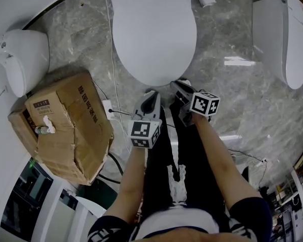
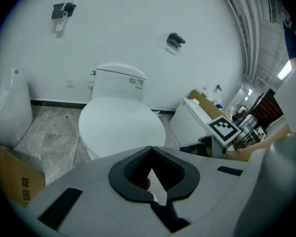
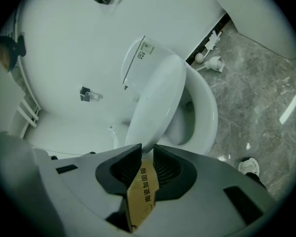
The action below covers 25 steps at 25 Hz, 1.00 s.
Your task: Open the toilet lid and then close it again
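Observation:
The white toilet lid [image 1: 154,32] fills the top middle of the head view. My right gripper [image 1: 179,87] is at its front edge. In the right gripper view the lid [image 3: 158,100] is tilted up off the seat [image 3: 209,117], showing the bowl beneath. Its front rim sits between the jaws of my right gripper [image 3: 147,149], which are shut on it. My left gripper [image 1: 150,101] hangs just left of the right one, short of the rim. It is shut and holds nothing [image 2: 150,149]. The lid [image 2: 121,125] and tank [image 2: 119,83] lie ahead of it.
A dented cardboard box [image 1: 65,125] stands on the marble floor to the left, with a white urinal [image 1: 22,59] behind it. Another white toilet [image 1: 285,34] is at the right. A thin cable [image 1: 111,49] runs along the floor left of the bowl. The person's legs are below the grippers.

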{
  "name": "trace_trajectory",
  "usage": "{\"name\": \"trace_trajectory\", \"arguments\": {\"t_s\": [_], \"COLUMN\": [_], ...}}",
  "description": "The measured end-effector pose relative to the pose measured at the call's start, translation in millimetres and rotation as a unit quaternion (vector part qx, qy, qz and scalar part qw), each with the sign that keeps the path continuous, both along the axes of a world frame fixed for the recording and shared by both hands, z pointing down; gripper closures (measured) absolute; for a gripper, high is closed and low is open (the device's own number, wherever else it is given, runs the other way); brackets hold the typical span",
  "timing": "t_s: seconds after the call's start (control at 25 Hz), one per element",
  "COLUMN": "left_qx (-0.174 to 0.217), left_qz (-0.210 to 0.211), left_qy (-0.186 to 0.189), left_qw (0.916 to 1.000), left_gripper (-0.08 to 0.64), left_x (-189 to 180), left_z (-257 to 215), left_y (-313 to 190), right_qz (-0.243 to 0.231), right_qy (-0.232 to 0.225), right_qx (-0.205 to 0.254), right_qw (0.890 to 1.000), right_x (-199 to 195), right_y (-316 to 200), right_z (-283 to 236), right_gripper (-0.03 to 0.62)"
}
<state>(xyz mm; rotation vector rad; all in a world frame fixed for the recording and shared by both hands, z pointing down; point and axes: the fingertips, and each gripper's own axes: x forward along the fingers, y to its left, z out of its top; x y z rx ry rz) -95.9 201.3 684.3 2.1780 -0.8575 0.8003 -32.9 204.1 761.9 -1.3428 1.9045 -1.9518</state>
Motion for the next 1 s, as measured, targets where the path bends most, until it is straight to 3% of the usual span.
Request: {"name": "trace_trajectory", "arguments": {"t_s": [0.16,0.36,0.44,0.56,0.64,0.72,0.88,1.0], "left_qx": [0.041,0.095,0.125,0.175,0.187,0.191,0.208,0.216], "left_qz": [0.034,0.07,0.096,0.154,0.183,0.201,0.21,0.18], "left_qy": [-0.047,-0.123,-0.167,-0.233,-0.255,-0.273,-0.314,-0.328], "left_qw": [0.9975,0.9853,0.9733,0.944,0.9309,0.9213,0.9021,0.9021], "left_gripper": [0.553,0.552,0.552,0.551,0.496,0.437,0.418,0.418], "left_x": [4,3,0,3,8,11,9,9], "left_z": [-8,-16,-19,-24,-27,-30,-33,-38], "left_y": [-9,-22,-27,-31,-31,-30,-37,-48], "right_qz": [-0.008,-0.012,-0.009,-0.008,-0.012,-0.016,-0.028,-0.048], "right_qy": [0.004,0.001,-0.007,-0.017,-0.019,-0.021,-0.025,-0.025], "right_qx": [0.027,0.039,0.046,0.059,0.066,0.073,0.092,0.108], "right_qw": [1.0,0.999,0.999,0.998,0.998,0.997,0.995,0.993], "right_x": [3,8,9,13,16,18,18,20], "right_y": [-11,-18,-24,-32,-37,-41,-53,-62], "right_z": [-22,-41,-50,-64,-72,-79,-98,-110], "right_gripper": [0.531,0.528,0.528,0.528,0.526,0.526,0.528,0.528]}}
